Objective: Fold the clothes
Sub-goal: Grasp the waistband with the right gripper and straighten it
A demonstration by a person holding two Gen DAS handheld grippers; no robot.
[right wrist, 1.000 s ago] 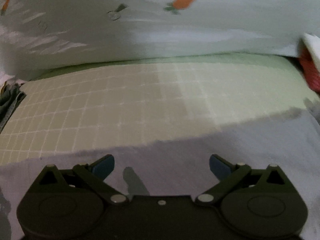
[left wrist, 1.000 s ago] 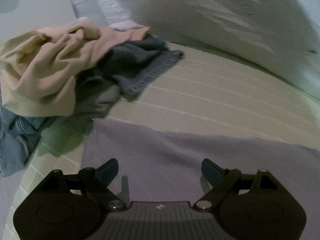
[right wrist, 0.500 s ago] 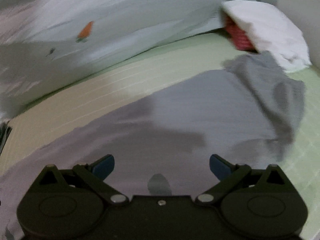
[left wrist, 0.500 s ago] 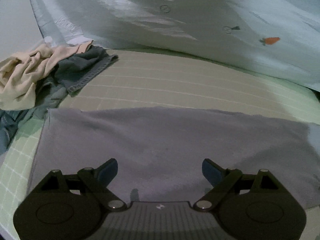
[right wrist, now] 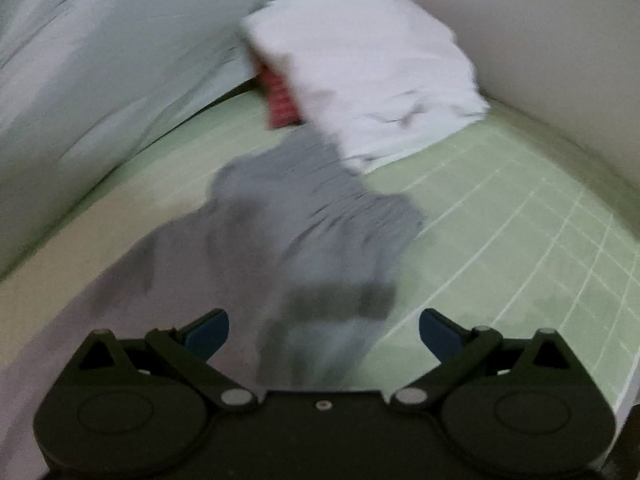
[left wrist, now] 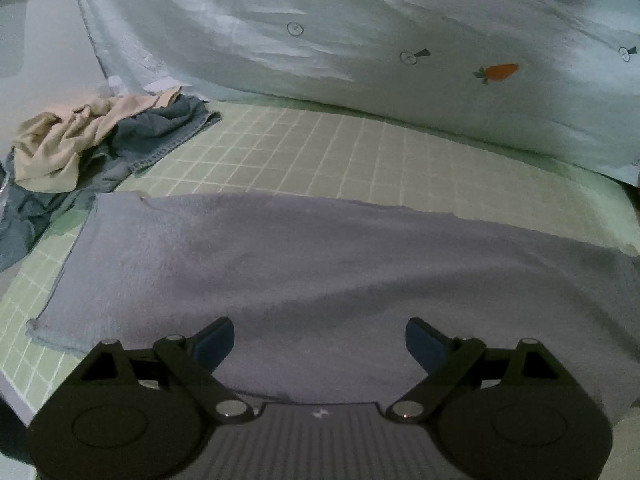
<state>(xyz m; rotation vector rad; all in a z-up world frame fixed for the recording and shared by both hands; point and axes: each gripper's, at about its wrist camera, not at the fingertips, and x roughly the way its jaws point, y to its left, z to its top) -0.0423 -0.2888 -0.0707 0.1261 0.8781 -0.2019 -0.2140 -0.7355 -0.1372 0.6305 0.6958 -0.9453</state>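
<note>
A grey garment lies spread flat across the green checked bed sheet. My left gripper is open and empty, hovering over its near edge. In the right wrist view the garment's right end is bunched and wrinkled, reaching toward a white pillow. My right gripper is open and empty above that bunched end. The right view is motion-blurred.
A pile of clothes, beige on blue-grey, sits at the far left of the bed. A pale duvet with carrot prints runs along the back. A white pillow over something red lies by the wall.
Both grippers have pulled back and swung: the left view now shows the whole spread garment, the right view has turned right to the bunched end and pillow. Both stay open.
</note>
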